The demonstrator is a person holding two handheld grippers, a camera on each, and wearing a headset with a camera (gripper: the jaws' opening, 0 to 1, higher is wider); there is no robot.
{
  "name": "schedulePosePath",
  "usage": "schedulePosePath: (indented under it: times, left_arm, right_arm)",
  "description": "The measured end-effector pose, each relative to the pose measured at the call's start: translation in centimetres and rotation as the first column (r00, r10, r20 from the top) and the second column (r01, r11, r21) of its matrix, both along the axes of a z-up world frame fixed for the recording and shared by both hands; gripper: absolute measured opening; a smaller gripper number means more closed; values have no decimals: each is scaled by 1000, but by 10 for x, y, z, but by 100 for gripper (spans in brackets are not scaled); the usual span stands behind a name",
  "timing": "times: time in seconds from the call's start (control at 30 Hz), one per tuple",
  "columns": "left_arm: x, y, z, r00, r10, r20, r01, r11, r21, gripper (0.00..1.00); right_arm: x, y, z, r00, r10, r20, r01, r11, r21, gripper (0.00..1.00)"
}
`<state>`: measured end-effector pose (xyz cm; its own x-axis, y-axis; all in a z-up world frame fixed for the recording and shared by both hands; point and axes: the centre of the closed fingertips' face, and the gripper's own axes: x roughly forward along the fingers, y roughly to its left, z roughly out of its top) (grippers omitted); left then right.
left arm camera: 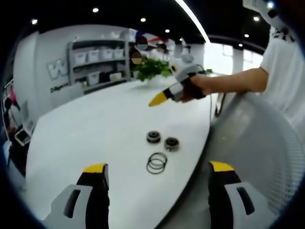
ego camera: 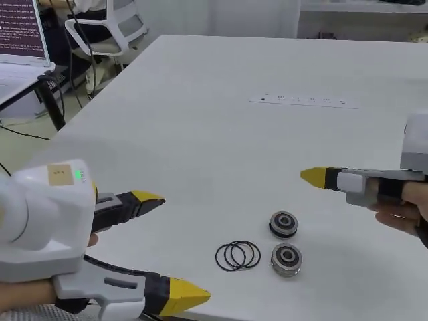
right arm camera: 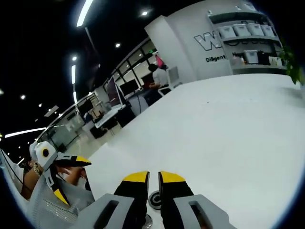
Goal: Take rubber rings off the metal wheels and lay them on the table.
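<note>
While the left claw (ego camera: 179, 245) gapes, the right claw (right arm camera: 153, 177) sits closed.

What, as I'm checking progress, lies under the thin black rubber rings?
Bare white table: the thin black rubber rings lie flat, overlapping, beside two round metal wheels. Table shows through their centres; nothing is covered.

A laptop (ego camera: 23, 30) with a lit purple screen stands at the far left, near a white office chair (ego camera: 110, 30). A pale flat strip (ego camera: 304, 100) with small dark marks lies farther back. Shelves of white bins (left arm camera: 93, 67) and a green plant (left arm camera: 150, 69) stand along the far wall.
</note>
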<state>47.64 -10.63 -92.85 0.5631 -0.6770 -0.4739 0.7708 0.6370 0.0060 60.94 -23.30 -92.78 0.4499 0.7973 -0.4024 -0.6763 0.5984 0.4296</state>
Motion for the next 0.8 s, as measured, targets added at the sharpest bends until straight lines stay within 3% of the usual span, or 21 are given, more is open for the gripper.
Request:
schedulePosePath:
  times: [0.23, 0.43, 0.57, 0.73, 0.8]
  left_arm:
    - [3, -2, 6, 999, -40, 16, 39, 999, 36, 89]
    - [18, -9, 29, 995, -73, 66, 70, 996, 48, 89]
    - [31, -16, 44, 990, -92, 109, 88, 995, 46, 89]
    - [44, -35, 58, 975, -161, 155, 152, 986, 67, 88]
    - [52, -42, 61, 971, -176, 164, 166, 984, 70, 87]
  right_arm:
    - [4, -17, -21, 998, -31, -46, 29, 998, -48, 5]
    - [3, -20, -28, 998, -25, -53, 21, 997, -68, 6]
    - [2, -20, -32, 999, -7, -40, 3, 996, -94, 9]
    - [0, -19, -36, 1000, 26, -12, -28, 993, -116, 13]
    - [-1, -18, -37, 998, 58, 27, -54, 988, -144, 14]
